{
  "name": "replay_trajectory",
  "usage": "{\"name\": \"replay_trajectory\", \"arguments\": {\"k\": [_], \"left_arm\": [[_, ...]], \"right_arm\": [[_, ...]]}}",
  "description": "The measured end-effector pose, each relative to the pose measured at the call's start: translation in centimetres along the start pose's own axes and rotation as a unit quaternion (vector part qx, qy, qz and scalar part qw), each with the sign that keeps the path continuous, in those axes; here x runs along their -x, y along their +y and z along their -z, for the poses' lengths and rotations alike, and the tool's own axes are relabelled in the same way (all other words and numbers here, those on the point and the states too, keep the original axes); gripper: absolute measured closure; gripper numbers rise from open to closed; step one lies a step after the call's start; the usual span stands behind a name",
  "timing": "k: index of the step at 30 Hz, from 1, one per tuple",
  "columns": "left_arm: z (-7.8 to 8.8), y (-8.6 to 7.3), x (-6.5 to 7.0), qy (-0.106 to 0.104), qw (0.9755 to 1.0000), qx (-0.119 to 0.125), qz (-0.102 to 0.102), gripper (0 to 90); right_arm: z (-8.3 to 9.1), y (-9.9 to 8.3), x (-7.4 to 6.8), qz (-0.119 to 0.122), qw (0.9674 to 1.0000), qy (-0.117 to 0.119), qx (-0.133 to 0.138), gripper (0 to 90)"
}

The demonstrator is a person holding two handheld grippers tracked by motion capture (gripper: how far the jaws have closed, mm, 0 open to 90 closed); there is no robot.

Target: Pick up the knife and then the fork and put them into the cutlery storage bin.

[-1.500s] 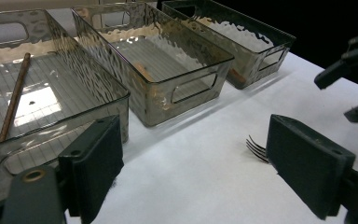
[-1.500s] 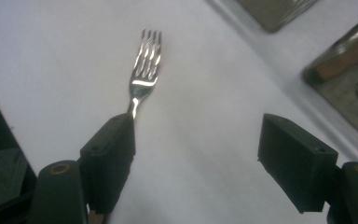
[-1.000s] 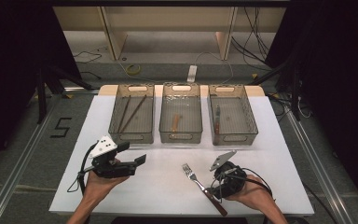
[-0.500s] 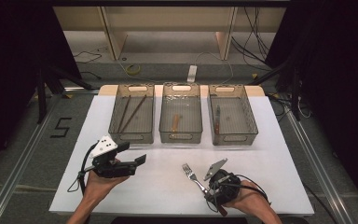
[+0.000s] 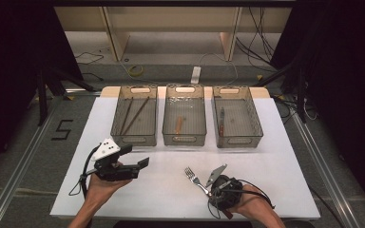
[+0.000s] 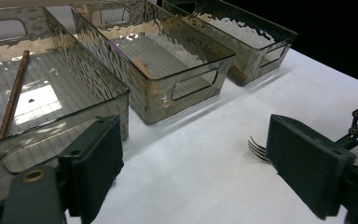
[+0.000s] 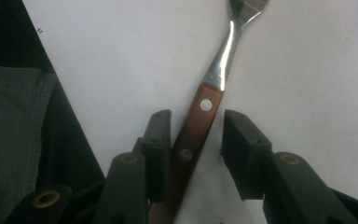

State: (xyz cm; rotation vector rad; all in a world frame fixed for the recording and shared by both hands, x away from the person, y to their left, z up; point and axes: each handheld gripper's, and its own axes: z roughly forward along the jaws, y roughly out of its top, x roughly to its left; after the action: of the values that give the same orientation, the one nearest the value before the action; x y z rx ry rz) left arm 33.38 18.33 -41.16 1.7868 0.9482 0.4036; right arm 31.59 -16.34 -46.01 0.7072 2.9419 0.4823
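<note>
A fork (image 5: 196, 179) with a brown wooden handle lies on the white table (image 5: 275, 156) near the front, tines toward the bins. My right gripper (image 5: 217, 194) points down over the handle. In the right gripper view the handle (image 7: 200, 126) lies between my right gripper's (image 7: 198, 119) jaws, which have just been closing. The left pad is at the handle's side; the right pad stands clear of it. My left gripper (image 5: 135, 156) is held above the table at the left, open with nothing between its jaws. The fork's tines (image 6: 257, 149) show beside my left gripper's (image 6: 196, 158) right jaw.
Three clear bins stand in a row at the back. The left bin (image 5: 116, 114) holds thin brown sticks, the middle bin (image 5: 184, 141) a short wooden-handled piece, the right bin (image 5: 256, 116) a dark utensil. The table's front edge lies just behind the right hand.
My right gripper has shifted slightly toward the front edge over the fork's handle, and its jaws have narrowed. The left gripper and the fork have stayed in place.
</note>
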Motion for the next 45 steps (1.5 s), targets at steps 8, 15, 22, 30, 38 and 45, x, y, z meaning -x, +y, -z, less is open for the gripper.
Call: {"name": "replay_trajectory", "arguments": {"k": [8, 15, 22, 30, 38, 45], "left_arm": [[0.0, 0.0, 0.0, 0.000, 1.0000, 0.000, 0.000, 18.2], [0.0, 0.0, 0.0, 0.000, 1.0000, 0.000, -0.001, 18.2], [0.0, 0.0, 0.0, -0.001, 1.0000, 0.000, -0.001, 18.2], [0.0, 0.0, 0.0, -0.001, 1.0000, 0.001, 0.000, 18.1], [0.1, 0.0, 0.0, 0.001, 1.0000, 0.006, 0.002, 18.1], [0.1, 0.0, -0.1, 0.001, 0.9999, 0.010, 0.005, 18.1]], "right_arm": [[0.0, 0.2, 0.1, 0.000, 1.0000, -0.002, -0.009, 71.0], [0.0, 0.3, 0.2, -0.007, 0.9999, -0.004, -0.009, 76.5], [-0.1, 0.3, 0.3, 0.007, 0.9999, -0.009, -0.010, 77.1], [0.6, 0.4, 0.6, -0.003, 1.0000, -0.004, 0.000, 77.4], [2.8, 0.2, 2.2, -0.022, 0.9987, -0.023, 0.039, 77.4], [4.2, 0.6, 4.4, -0.040, 0.9960, -0.044, 0.066, 77.4]]}}
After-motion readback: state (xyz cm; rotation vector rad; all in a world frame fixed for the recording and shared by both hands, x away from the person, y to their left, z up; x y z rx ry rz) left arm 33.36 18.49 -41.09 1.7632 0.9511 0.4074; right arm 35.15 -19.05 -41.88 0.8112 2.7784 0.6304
